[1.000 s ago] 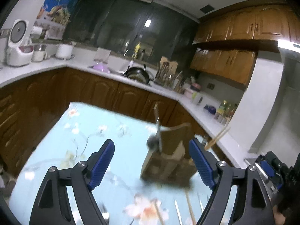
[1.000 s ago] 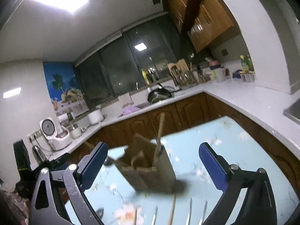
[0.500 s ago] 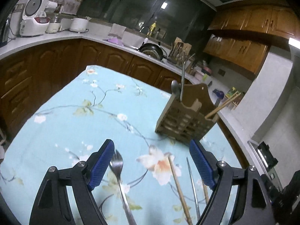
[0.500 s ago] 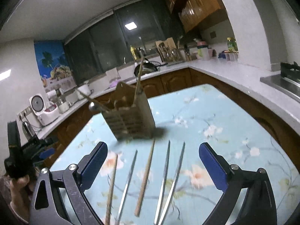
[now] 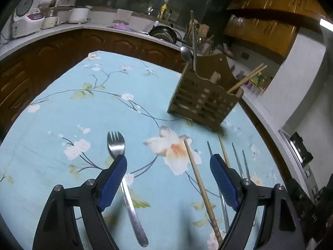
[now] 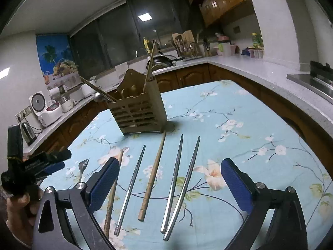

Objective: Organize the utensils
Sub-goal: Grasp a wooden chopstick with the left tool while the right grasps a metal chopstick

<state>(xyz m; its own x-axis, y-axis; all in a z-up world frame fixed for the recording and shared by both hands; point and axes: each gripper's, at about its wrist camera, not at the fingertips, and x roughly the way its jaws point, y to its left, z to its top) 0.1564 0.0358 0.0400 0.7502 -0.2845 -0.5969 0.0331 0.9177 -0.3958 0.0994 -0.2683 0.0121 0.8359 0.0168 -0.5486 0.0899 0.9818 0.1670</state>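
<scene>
I hold both grippers over the flowered tablecloth [image 6: 239,108], low in each frame. My left gripper [image 5: 168,175] is released, its jaws spread wide with nothing between the pads; the fork [image 5: 122,179] lies just under its left finger, tines pointing up the frame, handle running to the lower edge. My right gripper [image 6: 169,182] is likewise released and grasps nothing.

The loose utensils lie in a row in the lower middle of the right wrist view, tips toward the wooden utensil holder [image 6: 139,112], which I judge keeps each one easy to take by its handle end. From left to right: a turned wooden chopstick [image 6: 113,189] partly behind my left finger, a single metal chopstick [image 6: 131,185], a wooden chopstick [image 6: 153,179], and a pair of metal chopsticks [image 6: 181,183] touching at their handle ends. The holder stands upright at frame centre, already carrying a spoon [image 5: 186,54] and chopsticks leaning out of its compartments.

To the right of the pair the cloth is bare up to the table edge, so there is room to swing. On the left, my other hand [image 6: 18,208] crowds the frame edge.
</scene>
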